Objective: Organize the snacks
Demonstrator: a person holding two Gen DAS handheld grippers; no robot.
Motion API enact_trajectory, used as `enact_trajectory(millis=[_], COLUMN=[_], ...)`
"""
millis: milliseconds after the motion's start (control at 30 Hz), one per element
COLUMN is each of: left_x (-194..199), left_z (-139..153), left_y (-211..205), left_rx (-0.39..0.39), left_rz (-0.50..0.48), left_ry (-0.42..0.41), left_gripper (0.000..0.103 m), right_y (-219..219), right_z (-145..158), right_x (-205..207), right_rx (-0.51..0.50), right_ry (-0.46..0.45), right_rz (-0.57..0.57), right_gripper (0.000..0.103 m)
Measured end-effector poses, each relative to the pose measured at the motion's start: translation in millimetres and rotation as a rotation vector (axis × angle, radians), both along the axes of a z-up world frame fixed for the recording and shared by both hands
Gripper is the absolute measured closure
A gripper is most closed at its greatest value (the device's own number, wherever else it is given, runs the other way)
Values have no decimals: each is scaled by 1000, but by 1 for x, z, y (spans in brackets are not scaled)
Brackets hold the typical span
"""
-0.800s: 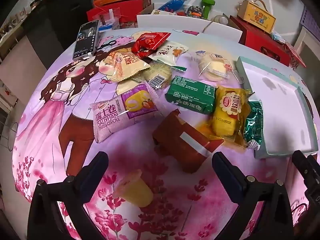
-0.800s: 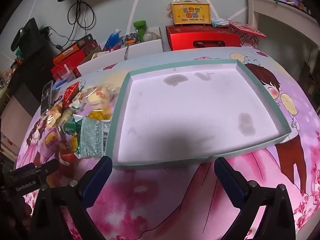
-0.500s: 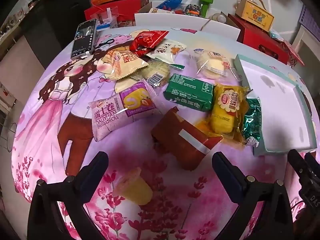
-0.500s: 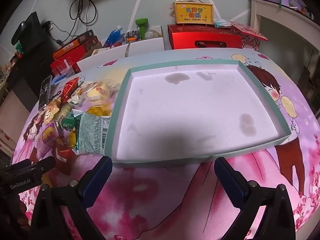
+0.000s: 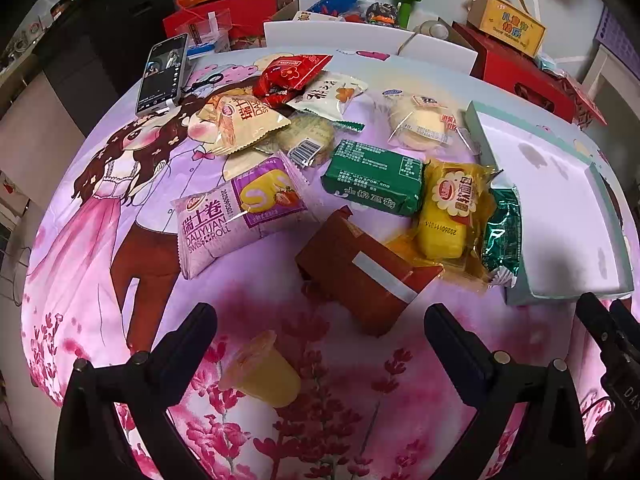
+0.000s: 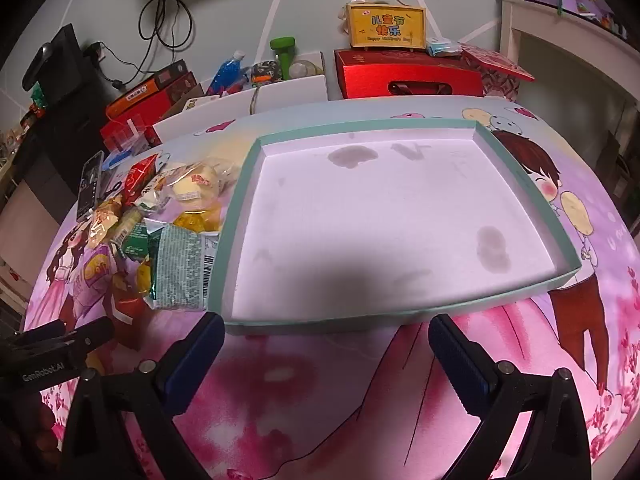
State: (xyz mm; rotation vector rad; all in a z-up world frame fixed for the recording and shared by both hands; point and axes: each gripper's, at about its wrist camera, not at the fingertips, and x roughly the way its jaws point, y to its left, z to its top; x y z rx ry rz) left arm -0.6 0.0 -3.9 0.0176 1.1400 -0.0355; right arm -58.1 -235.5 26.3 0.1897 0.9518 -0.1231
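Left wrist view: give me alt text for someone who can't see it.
Open left tongs hover over a jelly cup and a brown packet on a pink cartoon tablecloth. More wrapped snacks lie beyond, beside an unfilled teal-rimmed tray.

Looks like someone's home to me, cartoon-couple tablecloth [image 5: 120, 208], gift boxes [image 6: 408, 76] stacked behind the table, phone [image 5: 162, 74] lying out, cables [image 6: 168, 12] dangling down the wall, white doorway [image 6: 560, 64] on my right
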Motion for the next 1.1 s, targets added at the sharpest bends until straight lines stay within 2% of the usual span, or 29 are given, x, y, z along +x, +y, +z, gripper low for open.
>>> enact_trajectory(millis=[1100], left_x=[-1], left_z=[-1], left_y=[-4], left_rx=[7], left_rz=[-9], left_ry=[4], left_gripper=[0], right_y=[-3], right_z=[2], right_x=[-1], right_rx=[7], right_ry=[-6], right_rz=[-5], right_gripper=[0])
